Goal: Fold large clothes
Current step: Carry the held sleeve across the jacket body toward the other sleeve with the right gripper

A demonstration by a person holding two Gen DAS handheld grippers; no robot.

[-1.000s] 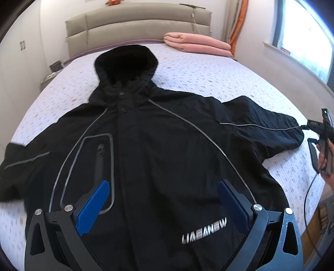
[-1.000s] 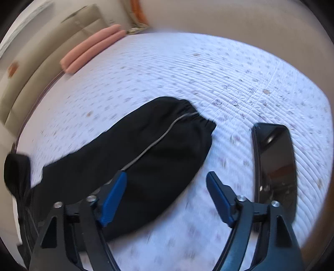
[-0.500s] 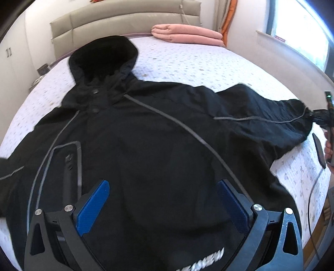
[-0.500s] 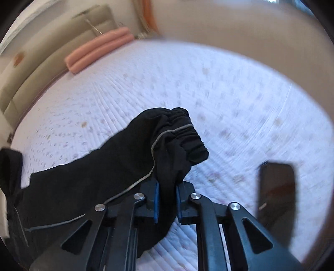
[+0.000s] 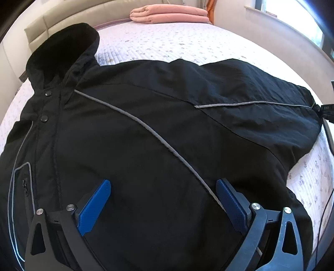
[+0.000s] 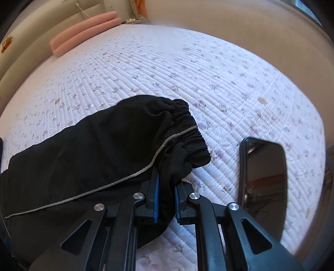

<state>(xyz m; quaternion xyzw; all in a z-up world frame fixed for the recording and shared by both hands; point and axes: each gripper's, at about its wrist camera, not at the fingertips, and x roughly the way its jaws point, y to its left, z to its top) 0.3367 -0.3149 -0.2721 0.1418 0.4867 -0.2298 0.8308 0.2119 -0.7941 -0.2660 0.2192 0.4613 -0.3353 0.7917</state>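
A large black hooded jacket [image 5: 158, 129] with grey piping lies spread face up on the bed, hood [image 5: 62, 50] toward the headboard. My left gripper [image 5: 162, 196] hangs open just above the jacket's chest, nothing between its blue pads [image 5: 94, 206]. One sleeve [image 5: 261, 108] stretches out to the right. In the right wrist view, my right gripper [image 6: 167, 187] is shut on that sleeve [image 6: 94, 150] just behind its elastic cuff [image 6: 187, 133], the cloth bunched between the pads. The right gripper's tip [image 5: 325, 110] shows at the sleeve end in the left wrist view.
A dark phone [image 6: 265, 177] lies on the white quilted bedspread [image 6: 187, 73] just right of the cuff. Folded pink bedding [image 5: 169, 15] sits by the padded headboard [image 5: 62, 18]. A wall with a window sill [image 5: 281, 23] runs along the bed's right side. A thin cable [image 5: 325, 200] hangs at the bed's right edge.
My right gripper closed on the sleeve near the cuff and lifted it slightly. My left gripper moved forward and lower over the jacket, still open.
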